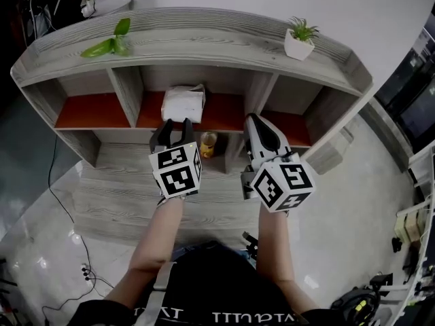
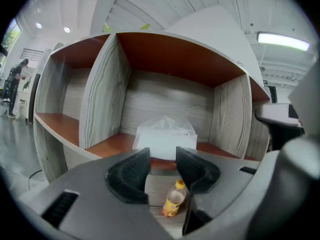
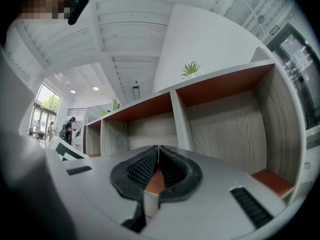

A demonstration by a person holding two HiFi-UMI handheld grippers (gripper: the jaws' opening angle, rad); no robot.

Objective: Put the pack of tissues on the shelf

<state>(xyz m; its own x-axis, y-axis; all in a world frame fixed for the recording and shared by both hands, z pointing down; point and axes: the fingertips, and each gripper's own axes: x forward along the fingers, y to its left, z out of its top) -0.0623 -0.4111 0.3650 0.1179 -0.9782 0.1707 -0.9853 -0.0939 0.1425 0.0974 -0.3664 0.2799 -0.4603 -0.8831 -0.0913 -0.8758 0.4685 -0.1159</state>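
- pack of tissues: white, in thin wrap. Sits in the middle compartment of the shelf, on its red floor, near the front edge. Nothing touches it.
- left gripper: just in front of that compartment, pointed at the pack. Jaws partway apart w/ nothing btwn them, pads clear of the pack. In the left gripper view the pack shows just above the gap.
- right gripper: jaws pressed together, empty. Held about level beside the left one, in front of the divider btwn the middle & right compartments.
- small bottle: yellow cap, orange-yellow label. Stands upright on the lower level, below & slightly right of the pack. Prob. a drink, but the label is too small to read.
- shelf top: potted plant in a white pot toward the right, green leaves toward the left.
- shelf itself: grey wood grain, upright dividers, red floors in the upper compartments.
- person in the background at far left, well apart from the shelf.
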